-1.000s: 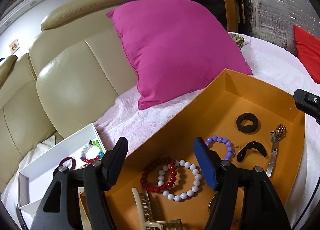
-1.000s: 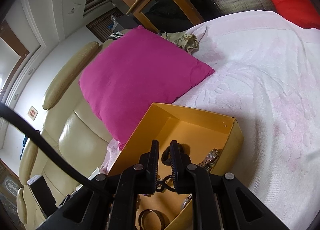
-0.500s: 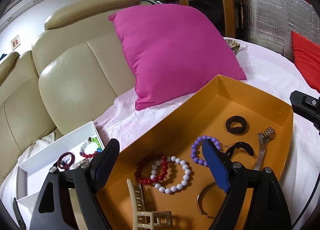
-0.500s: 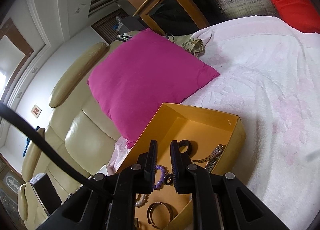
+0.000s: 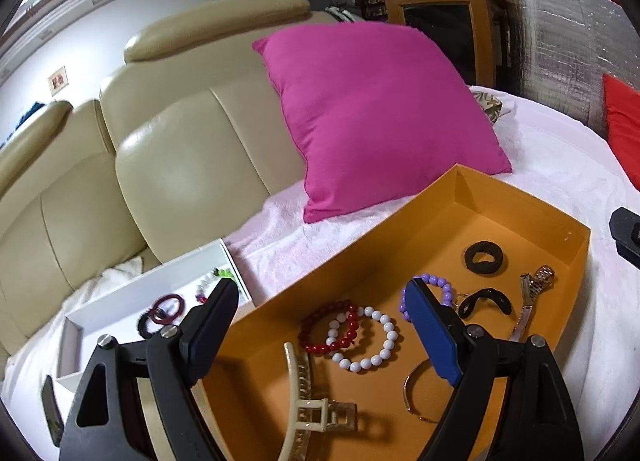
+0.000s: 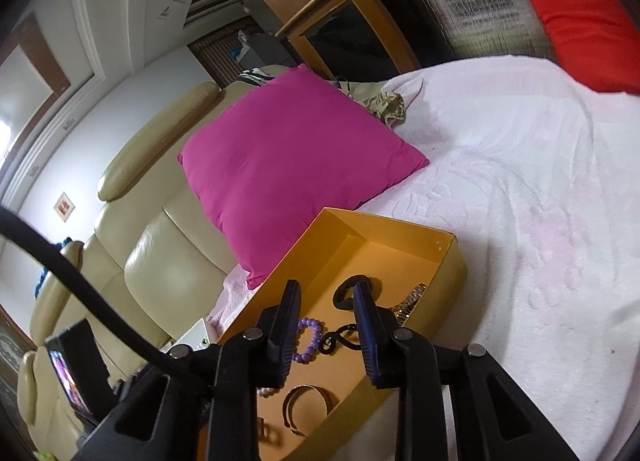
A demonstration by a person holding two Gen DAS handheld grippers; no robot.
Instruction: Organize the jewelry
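Two cushions are sitting around the work area: a magenta pillow (image 5: 380, 121) leaning on the cream sofa (image 5: 160, 165) right behind the orange box (image 5: 520, 197), a red cushion (image 6: 588, 33) well apart at the far edge of the pink-white blanket (image 6: 520, 181). Left gripper (image 5: 320, 325) is hovering w/ jaws spread wide, holding nothing; right gripper (image 6: 326, 321) is hovering partly open, also empty. Box is holding red bead bracelet (image 5: 324, 327) overlapping white bead bracelet (image 5: 368, 339), purple bracelet (image 5: 434, 289), black scrunchie (image 5: 484, 257), watch (image 5: 534, 293), cream hair claw (image 5: 312, 409), bangle (image 5: 416, 393); white tray (image 5: 120, 301) beside it is holding a dark red ring & more beads.
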